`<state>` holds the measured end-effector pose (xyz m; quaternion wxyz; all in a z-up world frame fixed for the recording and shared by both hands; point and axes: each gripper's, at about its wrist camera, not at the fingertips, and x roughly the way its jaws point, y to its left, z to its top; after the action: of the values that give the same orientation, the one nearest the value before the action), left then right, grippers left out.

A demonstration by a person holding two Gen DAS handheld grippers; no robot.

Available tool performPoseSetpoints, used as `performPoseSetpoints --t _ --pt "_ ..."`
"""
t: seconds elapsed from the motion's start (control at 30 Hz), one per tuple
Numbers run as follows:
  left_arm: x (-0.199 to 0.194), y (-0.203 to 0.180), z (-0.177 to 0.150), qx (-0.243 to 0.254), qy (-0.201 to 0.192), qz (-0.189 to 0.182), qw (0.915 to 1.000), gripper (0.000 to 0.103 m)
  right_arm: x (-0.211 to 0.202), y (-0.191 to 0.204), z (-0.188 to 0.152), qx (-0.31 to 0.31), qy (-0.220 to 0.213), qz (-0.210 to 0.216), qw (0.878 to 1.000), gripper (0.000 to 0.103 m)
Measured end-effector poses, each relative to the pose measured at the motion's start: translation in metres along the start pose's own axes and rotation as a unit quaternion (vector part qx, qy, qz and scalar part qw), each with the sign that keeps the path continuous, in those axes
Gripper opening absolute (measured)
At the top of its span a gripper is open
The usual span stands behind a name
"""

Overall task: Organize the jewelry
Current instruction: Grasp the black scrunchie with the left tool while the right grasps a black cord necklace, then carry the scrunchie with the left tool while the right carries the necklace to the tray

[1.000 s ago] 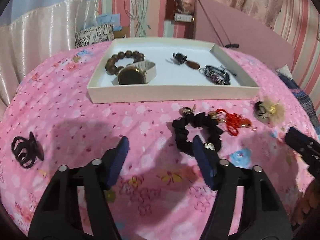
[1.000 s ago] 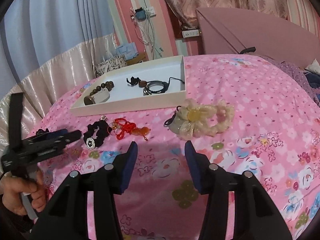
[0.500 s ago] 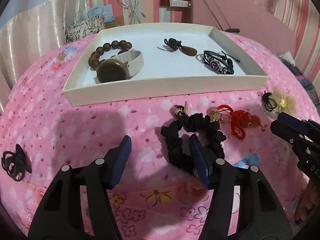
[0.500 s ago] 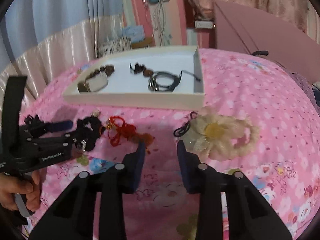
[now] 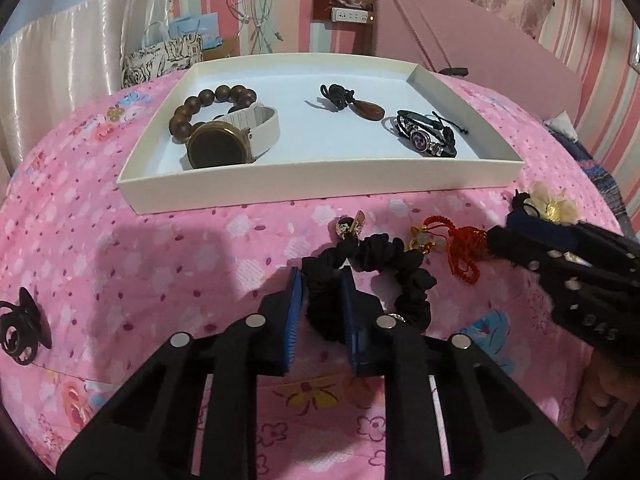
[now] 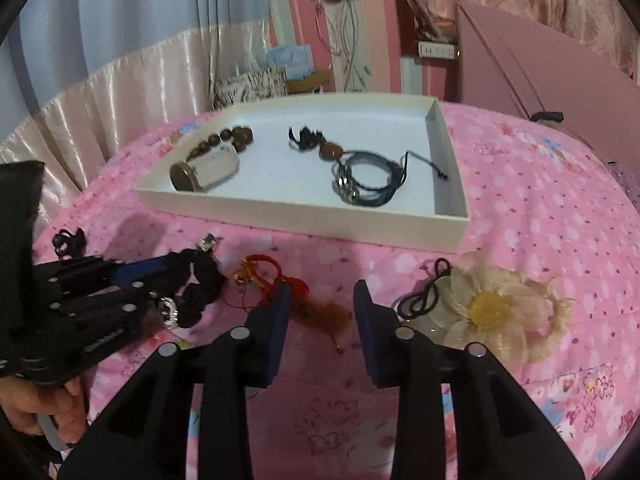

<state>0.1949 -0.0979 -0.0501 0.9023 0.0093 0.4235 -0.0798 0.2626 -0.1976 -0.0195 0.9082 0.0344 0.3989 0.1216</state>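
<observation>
Near, the left gripper (image 5: 323, 300) closes its jaws on a soft black scrunchie (image 5: 372, 280) lying on the pink quilt (image 5: 160, 264); lifting it to the tray looks next. The right gripper (image 6: 322, 312) hangs part-open and empty, jaws either side of a red knotted charm (image 6: 280, 284). Beyond, the shallow white tray (image 5: 320, 188) holds a watch (image 5: 224, 144), wooden beads (image 5: 208, 104), a pendant (image 5: 360, 106) and a braided bracelet (image 5: 426, 138).

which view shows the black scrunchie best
The left wrist view: the black scrunchie fills the centre, its loop traceable, one side between the closing left gripper. The right wrist view shows it off to the left, partly hidden behind that gripper.
</observation>
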Motion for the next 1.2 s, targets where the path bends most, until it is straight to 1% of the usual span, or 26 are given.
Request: performPoseSetpoints --t 0.07,0.1,0.17,0.2,0.23,0.27,0.3,0.33,0.43,0.5,0.63,0.77,0.87,1.0,1.2 --pt "0.0 -0.002 -0.001 0.006 0.0 0.002 1.0 0.017 0.005 0.002 0.001 -0.003 0.013 -0.003 1.0 0.032" --pt "-0.001 -0.004 -0.001 0.01 0.0 0.004 0.9999 0.017 0.01 0.004 0.0 -0.009 0.023 -0.005 1.0 0.03" --pt "-0.001 -0.004 -0.002 0.01 -0.002 0.002 1.0 0.014 0.01 0.007 0.0 -0.016 0.022 -0.016 0.999 0.025" --pt "-0.002 -0.002 -0.003 0.006 -0.003 -0.002 1.0 0.013 0.008 0.008 0.0 -0.018 0.017 -0.019 1.0 0.019" --pt "-0.002 0.0 -0.003 0.002 -0.003 -0.006 1.0 0.012 0.005 0.008 -0.001 -0.018 0.009 -0.02 1.0 0.011" --pt "-0.002 0.002 -0.003 -0.005 -0.004 -0.012 0.9999 0.011 0.001 0.007 -0.001 -0.015 0.0 -0.02 1.0 0.01" --pt "-0.002 0.004 -0.003 -0.007 -0.004 -0.014 0.9999 0.011 -0.001 0.005 -0.002 -0.012 -0.006 -0.019 1.0 0.006" --pt "-0.003 0.004 -0.003 -0.008 -0.005 -0.014 0.9999 0.011 -0.003 0.004 -0.002 -0.008 -0.011 -0.019 1.0 0.0" --pt "-0.003 0.003 -0.003 -0.006 -0.006 -0.012 0.9999 0.01 -0.003 0.001 -0.002 -0.001 -0.008 -0.013 1.0 0.0" --pt "-0.003 0.005 -0.003 -0.011 -0.007 -0.016 0.9998 0.009 -0.004 0.001 -0.002 0.0 -0.012 -0.016 1.0 0.0" --pt "-0.006 0.011 -0.004 -0.022 -0.01 -0.027 0.9993 0.009 -0.021 -0.003 -0.005 0.017 -0.043 -0.017 0.999 0.0" --pt "-0.017 0.013 -0.005 -0.025 -0.024 -0.031 0.9989 0.008 -0.044 -0.008 -0.005 0.031 -0.08 -0.006 0.996 0.0" --pt "-0.027 0.015 -0.004 -0.03 -0.031 -0.043 0.9982 0.008 -0.063 -0.009 0.0 0.039 -0.106 0.004 0.994 0.0" --pt "-0.046 0.02 0.0 -0.03 -0.049 -0.044 0.9974 0.008 -0.081 -0.007 0.007 0.036 -0.129 0.015 0.991 0.0" --pt "-0.073 0.032 0.007 -0.03 -0.072 -0.048 0.9958 0.008 -0.099 -0.004 0.013 0.035 -0.154 0.014 0.987 0.0"
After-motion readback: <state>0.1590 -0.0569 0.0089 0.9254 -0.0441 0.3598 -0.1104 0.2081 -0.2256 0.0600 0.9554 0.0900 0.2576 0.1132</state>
